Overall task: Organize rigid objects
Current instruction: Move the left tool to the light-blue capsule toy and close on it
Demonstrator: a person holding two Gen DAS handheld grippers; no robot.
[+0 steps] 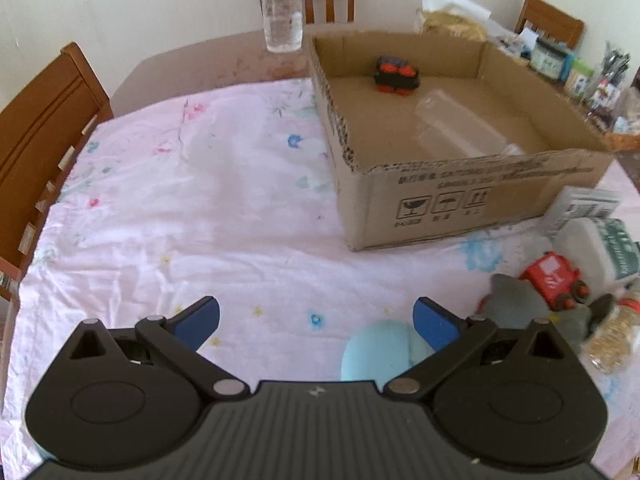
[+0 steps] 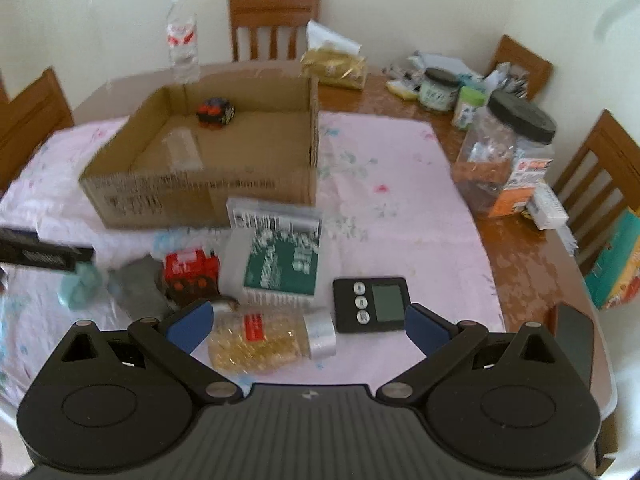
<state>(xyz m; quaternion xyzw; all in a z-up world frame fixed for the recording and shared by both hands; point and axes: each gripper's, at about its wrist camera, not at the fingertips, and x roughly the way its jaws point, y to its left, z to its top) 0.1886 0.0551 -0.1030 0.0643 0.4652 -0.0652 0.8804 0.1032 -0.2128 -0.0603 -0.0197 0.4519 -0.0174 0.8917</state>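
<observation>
An open cardboard box (image 1: 472,196) (image 2: 192,196) stands on the pink cloth, with a black-and-red toy car (image 1: 397,75) (image 2: 215,112) and a clear plastic piece (image 1: 452,124) inside. My left gripper (image 1: 316,320) is open above the cloth, a pale blue ball (image 1: 380,354) under its right finger. My right gripper (image 2: 308,326) is open over a bottle of yellow capsules (image 2: 268,342) and a black digital timer (image 2: 372,304). A red toy train (image 2: 192,270) (image 1: 554,278), a grey plush (image 1: 520,304) (image 2: 138,288) and a white-green bottle (image 2: 280,256) lie near the box.
A water bottle (image 1: 283,4) (image 2: 183,44) stands behind the box. Jars and packets (image 2: 504,148) crowd the table's right side. Wooden chairs (image 1: 44,128) ring the table. The other gripper (image 2: 40,254) shows at the left edge of the right wrist view.
</observation>
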